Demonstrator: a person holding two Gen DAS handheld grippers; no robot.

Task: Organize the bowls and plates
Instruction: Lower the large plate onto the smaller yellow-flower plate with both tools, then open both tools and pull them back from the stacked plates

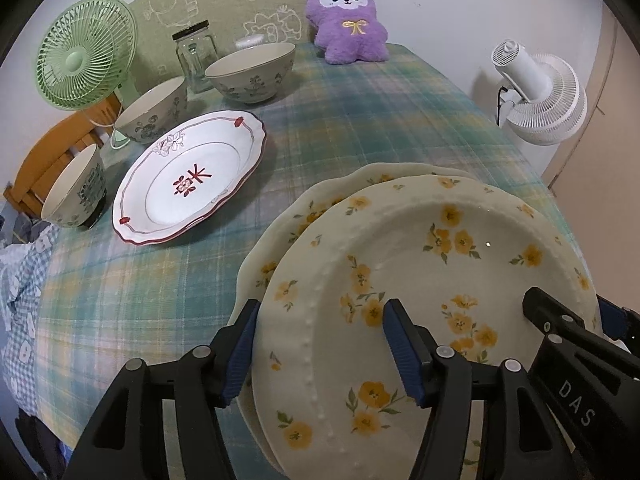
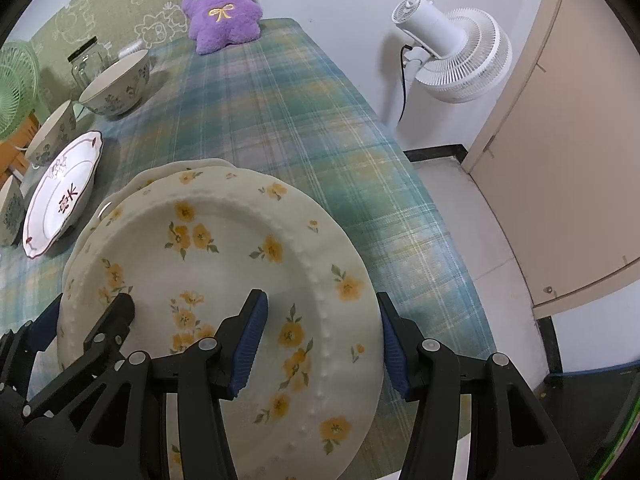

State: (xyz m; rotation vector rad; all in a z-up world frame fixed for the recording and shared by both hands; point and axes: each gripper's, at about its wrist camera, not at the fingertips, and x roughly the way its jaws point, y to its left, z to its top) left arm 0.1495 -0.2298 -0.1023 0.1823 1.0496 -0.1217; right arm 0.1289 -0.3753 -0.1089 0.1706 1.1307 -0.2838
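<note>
A cream plate with yellow flowers sits on top of a second flowered plate on the plaid tablecloth. My left gripper straddles the top plate's left rim, one finger outside, one inside, jaws apart. My right gripper straddles its right rim the same way and shows in the left wrist view. A white plate with red trim lies to the left. Three floral bowls stand behind it: a large one, a middle one, a near one.
A green desk fan, a glass jar and a purple plush toy stand at the table's back. A white floor fan and a beige door are right of the table edge. A wooden chair is at the left.
</note>
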